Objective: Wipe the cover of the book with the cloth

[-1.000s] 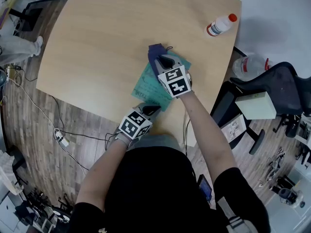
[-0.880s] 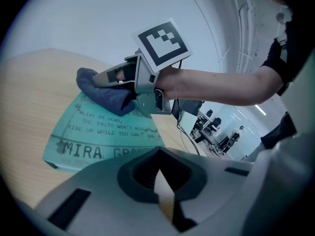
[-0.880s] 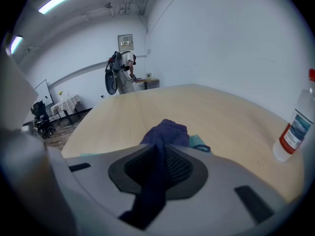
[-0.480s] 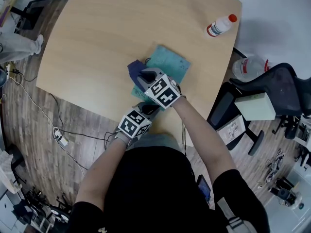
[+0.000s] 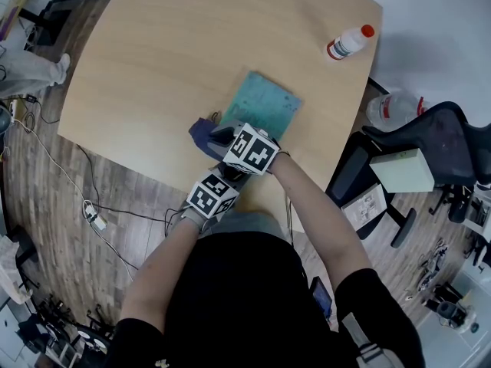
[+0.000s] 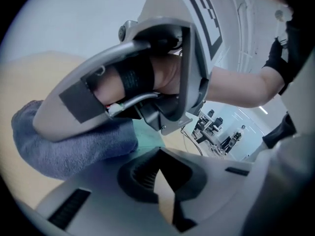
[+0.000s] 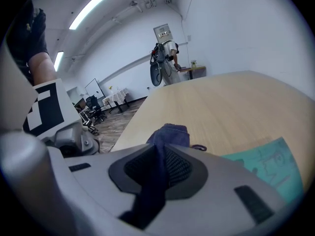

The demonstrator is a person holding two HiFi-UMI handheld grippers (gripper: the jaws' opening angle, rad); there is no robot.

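A teal book (image 5: 265, 104) lies on the wooden table (image 5: 153, 52), near its front edge. My right gripper (image 5: 222, 135) is shut on a dark blue cloth (image 5: 201, 133), which rests on the table just off the book's near left edge. In the right gripper view the cloth (image 7: 170, 134) runs up between the jaws (image 7: 160, 151), with the book (image 7: 268, 163) at the right. My left gripper (image 5: 234, 175) sits at the book's near corner. Its jaws (image 6: 160, 173) are closed onto a thin pale edge, apparently the book, beside the cloth (image 6: 74, 149).
A white bottle with a red cap (image 5: 347, 41) lies at the table's far right corner. Off the table to the right are a large plastic bottle (image 5: 391, 104), a black office chair (image 5: 437, 140) and a pale box (image 5: 403, 167). Cables trail on the floor at left.
My right gripper has dragged the cloth from the book's far end toward me and to the left, off the cover's left edge. The left gripper has stayed in place.
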